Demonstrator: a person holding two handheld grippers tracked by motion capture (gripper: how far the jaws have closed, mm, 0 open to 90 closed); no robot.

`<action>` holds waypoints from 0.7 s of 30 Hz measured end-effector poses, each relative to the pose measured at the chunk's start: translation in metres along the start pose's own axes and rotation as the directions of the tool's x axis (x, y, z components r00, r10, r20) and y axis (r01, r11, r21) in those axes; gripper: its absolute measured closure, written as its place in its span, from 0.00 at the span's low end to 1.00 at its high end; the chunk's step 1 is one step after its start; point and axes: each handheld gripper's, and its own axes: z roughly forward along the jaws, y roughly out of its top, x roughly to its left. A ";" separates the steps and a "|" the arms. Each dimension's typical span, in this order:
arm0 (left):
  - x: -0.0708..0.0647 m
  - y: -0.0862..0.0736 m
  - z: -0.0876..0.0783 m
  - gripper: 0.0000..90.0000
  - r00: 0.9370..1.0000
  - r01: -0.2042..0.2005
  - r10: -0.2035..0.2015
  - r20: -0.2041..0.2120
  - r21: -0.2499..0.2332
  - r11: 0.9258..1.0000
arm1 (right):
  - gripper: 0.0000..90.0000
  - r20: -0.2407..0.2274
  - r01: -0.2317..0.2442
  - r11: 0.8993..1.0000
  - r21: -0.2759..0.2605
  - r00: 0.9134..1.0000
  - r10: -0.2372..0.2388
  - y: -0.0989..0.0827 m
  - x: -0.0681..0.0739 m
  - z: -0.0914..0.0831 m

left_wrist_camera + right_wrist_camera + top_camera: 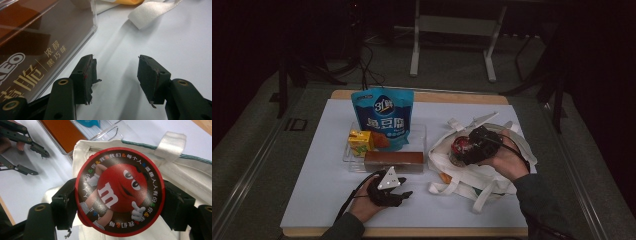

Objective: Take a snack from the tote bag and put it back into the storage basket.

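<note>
My right gripper is shut on a round red candy tin, held just above the white tote bag at the right of the mat. In the right gripper view the jaws clamp both sides of the tin, its lid showing a red cartoon character, with the tote bag beneath. My left gripper rests low near the front of the mat, open, nothing between its fingertips. It lies just in front of a long brown box, which sits close at the left in the left gripper view.
The brown box lies in a clear tray with a yellow juice box and an upright blue snack bag. A white strap of the tote lies ahead of my left gripper. A white mat covers the wooden table.
</note>
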 end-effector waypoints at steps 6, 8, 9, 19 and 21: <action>0.000 0.000 0.000 0.52 1.000 0.001 -0.001 0.001 -0.001 1.000 | 0.28 -0.002 0.013 1.000 0.003 1.000 -0.013 0.004 0.004 0.001; 0.000 0.000 0.000 0.52 1.000 0.000 0.000 0.001 0.000 1.000 | 0.28 -0.006 0.017 1.000 0.000 1.000 -0.017 0.005 0.005 0.001; 0.000 0.000 0.000 0.52 1.000 0.000 0.000 0.001 0.000 1.000 | 0.28 -0.007 0.019 1.000 0.000 1.000 -0.019 0.006 0.005 0.002; 0.000 0.000 0.000 0.52 1.000 0.001 -0.001 0.001 -0.001 1.000 | 0.28 -0.017 0.037 0.999 -0.010 0.999 -0.037 0.013 0.010 0.002; 0.000 0.000 0.000 0.52 1.000 0.001 -0.001 0.001 -0.002 1.000 | 0.28 -0.020 0.039 0.999 -0.016 0.999 -0.039 0.014 0.011 0.001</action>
